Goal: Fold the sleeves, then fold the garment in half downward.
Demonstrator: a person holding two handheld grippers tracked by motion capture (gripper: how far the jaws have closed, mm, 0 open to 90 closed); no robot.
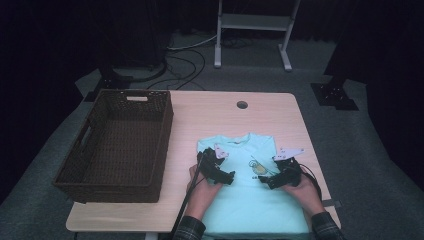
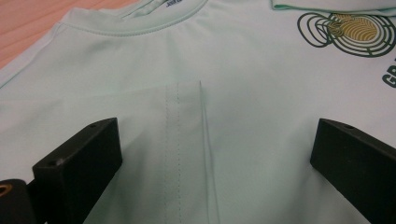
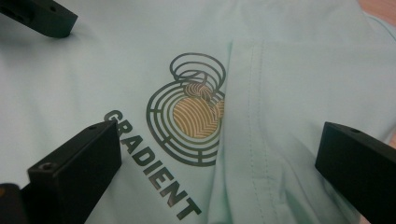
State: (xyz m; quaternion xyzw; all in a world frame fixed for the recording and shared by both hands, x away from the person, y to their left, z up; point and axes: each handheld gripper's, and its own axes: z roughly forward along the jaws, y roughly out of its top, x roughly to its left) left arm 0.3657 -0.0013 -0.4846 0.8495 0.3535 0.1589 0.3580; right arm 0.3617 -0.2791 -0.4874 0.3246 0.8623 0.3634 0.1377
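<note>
A mint-green T-shirt (image 1: 250, 192) lies flat on the pale wooden counter (image 1: 200, 112), its collar toward the far edge and its hem at the near edge between the person's forearms; both short sleeves are folded inward over the chest. The left gripper (image 1: 231, 177) rests low over the shirt's left half, held by the left hand (image 1: 202, 187); in the left gripper view its jaws stand wide apart and released, with the folded left sleeve (image 2: 184, 140) and its stitched hem lying between them, the pads not pressing on the cloth. The right gripper (image 1: 261, 178) sits over the shirt's right half in the right hand (image 1: 302, 187); in the right gripper view its jaws are likewise spread wide and grasp nothing, with the circular green-and-gold logo (image 3: 191, 114) and the dark word GRADIENT (image 3: 152, 170) between them, and the folded right sleeve (image 3: 261, 140) overlapping the logo's edge. The two grippers point toward each other across the chest, near but apart; a tip of the left gripper shows at the top left corner of the right gripper view. A dark woven basket (image 1: 117, 145) stands on the left part of the counter, just beside the shirt; a round cable hole (image 1: 242, 105) sits in the counter beyond the collar; a white metal stand (image 1: 252, 30) stands on the grey floor behind.
</note>
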